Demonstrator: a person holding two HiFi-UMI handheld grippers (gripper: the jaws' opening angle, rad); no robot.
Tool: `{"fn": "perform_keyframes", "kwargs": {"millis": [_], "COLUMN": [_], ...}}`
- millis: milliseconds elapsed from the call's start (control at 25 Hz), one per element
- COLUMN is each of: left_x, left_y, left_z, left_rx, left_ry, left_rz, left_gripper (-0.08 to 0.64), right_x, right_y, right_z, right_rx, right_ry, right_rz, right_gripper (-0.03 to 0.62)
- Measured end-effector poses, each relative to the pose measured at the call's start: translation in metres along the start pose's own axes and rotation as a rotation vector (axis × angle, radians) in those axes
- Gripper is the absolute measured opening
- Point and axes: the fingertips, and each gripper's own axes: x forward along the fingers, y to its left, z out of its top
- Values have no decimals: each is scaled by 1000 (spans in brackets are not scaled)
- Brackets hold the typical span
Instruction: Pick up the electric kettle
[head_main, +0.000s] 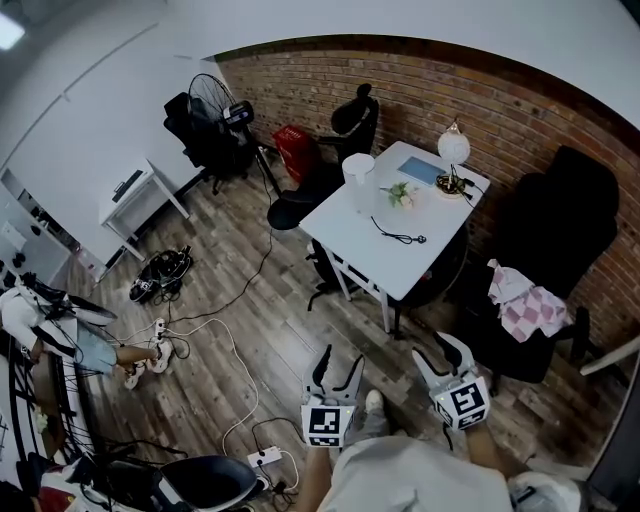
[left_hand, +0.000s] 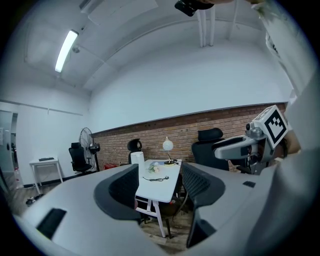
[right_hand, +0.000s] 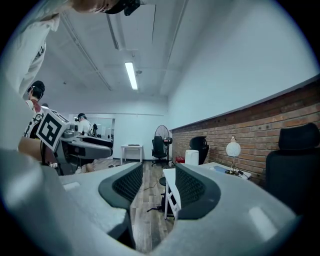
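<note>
Pale grey hand-held grippers (head_main: 339, 362) bear black ribbed pads (left_hand: 122, 187) and black-and-white marker cubes (head_main: 326, 424).

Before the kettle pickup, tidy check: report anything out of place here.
A pink-and-white checked cloth lies crumpled on the black office chair, and white cables with power strips sprawl loose across the wooden floor.

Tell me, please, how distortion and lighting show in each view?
Head view: fisheye bends the brick wall into an arc. Left gripper view: the ceiling light blows out white; corners go dark. Right gripper view: dark corners too; white table sharp between soft, near jaws.
</note>
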Motion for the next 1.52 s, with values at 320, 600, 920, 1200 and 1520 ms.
{"fn": "perform_keyframes", "kwargs": {"millis": [320,600,920,1200,1520], "left_x": [39,70,97,124,148], "left_y": [23,46,74,95,120], "left_z": [0,-3,-3,-2,1], "left_rx": [5,-4,-16,-18,-21], "left_ry": [-8,18,26,18,0], "left_rz": [-21,-28,-51,-93,-131], "left_gripper": [272,272,272,272,272], "right_x": [41,76,111,140,170], "right_y": [-17,-33,-38,-46,-48], "right_z": [1,2,7,8,15], "right_rx": [-4,7,16,16,9], "right_ry": [19,38,48,62,63], "right_rz": [2,-15,-32,-72,-106], "right_gripper": [189,189,189,189,189]}}
